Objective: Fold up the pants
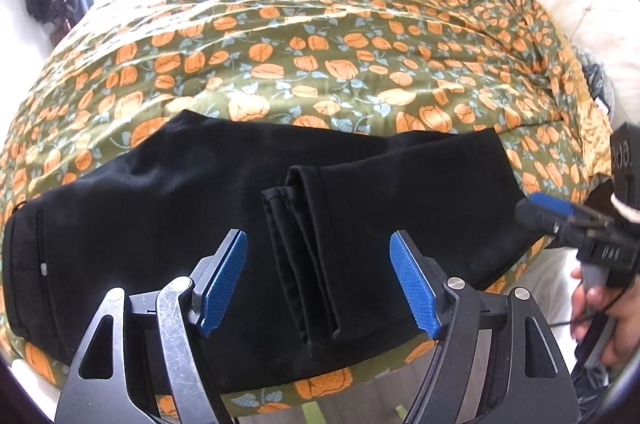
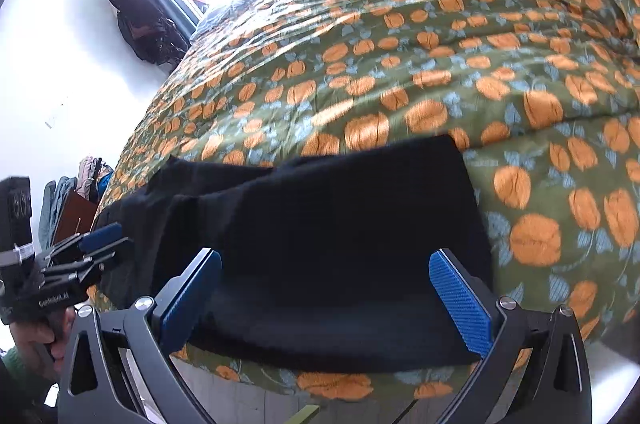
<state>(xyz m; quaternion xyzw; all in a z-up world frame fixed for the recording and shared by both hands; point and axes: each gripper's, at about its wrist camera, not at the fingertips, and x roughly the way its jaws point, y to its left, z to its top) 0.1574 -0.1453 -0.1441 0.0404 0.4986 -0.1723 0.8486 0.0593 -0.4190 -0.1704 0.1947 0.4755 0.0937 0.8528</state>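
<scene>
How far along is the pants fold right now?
Done: the black pants lie flat on the floral quilt, legs stacked, with the hem ends already folded back over the middle. In hand: nothing; the left gripper and right gripper both hover open above the cloth. Left: probably one more fold toward the waistband.

Our left claw (image 1: 318, 278) and right claw (image 2: 326, 298) both wear ribbed blue pads (image 1: 412, 288) on black frames with silver screws (image 1: 455, 283); white lettering marks one body.
</scene>
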